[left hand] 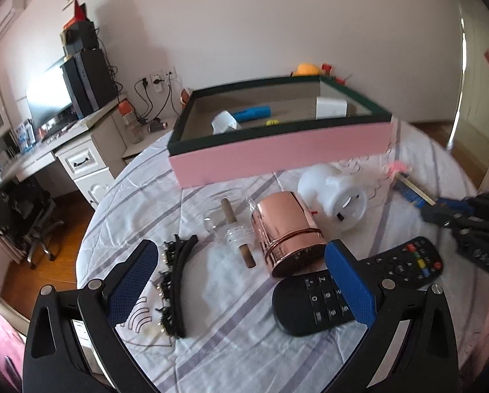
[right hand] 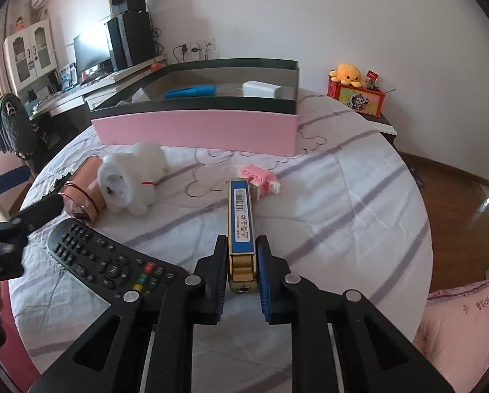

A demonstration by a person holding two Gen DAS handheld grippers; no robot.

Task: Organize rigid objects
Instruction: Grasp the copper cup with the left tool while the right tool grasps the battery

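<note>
Now | right fingers (right hand: 241,255) clamp blue-gold bar (right hand: 241,216), long axis pointing toward pink box (right hand: 195,131) | left fingers (left hand: 241,281) wide.

A yellow plush octopus (right hand: 346,73) sits on a red tin (right hand: 359,98).

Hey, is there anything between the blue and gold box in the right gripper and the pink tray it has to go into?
Partly. The right gripper is shut on the blue and gold box, and a small pink block toy lies just beyond its far end. The pink tray has a raised front wall to clear.
</note>
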